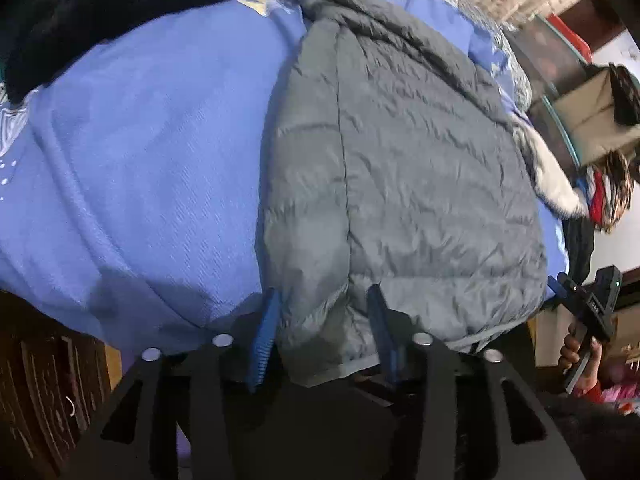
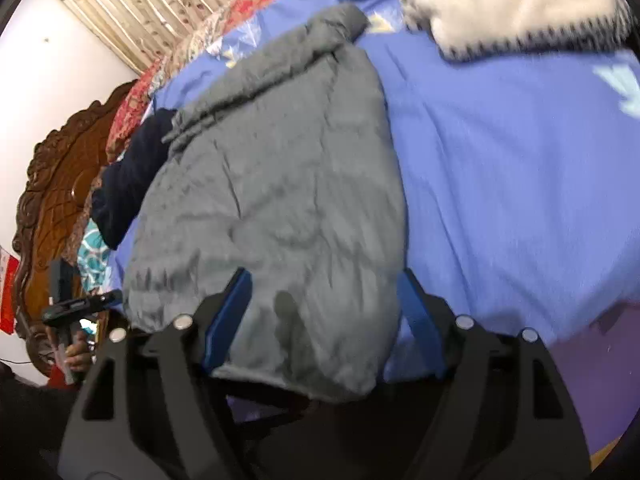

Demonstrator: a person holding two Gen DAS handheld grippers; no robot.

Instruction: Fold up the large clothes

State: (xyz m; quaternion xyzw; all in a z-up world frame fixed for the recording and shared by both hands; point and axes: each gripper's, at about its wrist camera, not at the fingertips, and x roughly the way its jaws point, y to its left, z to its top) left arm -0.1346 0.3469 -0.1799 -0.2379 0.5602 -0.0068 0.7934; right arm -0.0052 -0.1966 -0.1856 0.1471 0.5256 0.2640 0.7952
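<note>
A grey puffer jacket (image 1: 400,152) lies folded lengthwise on the blue bedsheet (image 1: 160,140), with its hem hanging over the near edge of the bed. My left gripper (image 1: 323,304) is open and straddles the hem's left corner, its blue fingers apart with the fabric loose between them. In the right wrist view the same jacket (image 2: 272,184) reaches down to my right gripper (image 2: 324,292). That gripper is also open around the hem's right corner, one finger over the jacket and the other beside its edge on the sheet (image 2: 500,180).
A dark navy garment (image 1: 120,8) lies to the jacket's left and a white fluffy garment (image 2: 512,12) to its right. A carved wooden headboard (image 2: 60,184) stands at the bed's far left. A cardboard box (image 1: 588,116) sits past the bed's right side.
</note>
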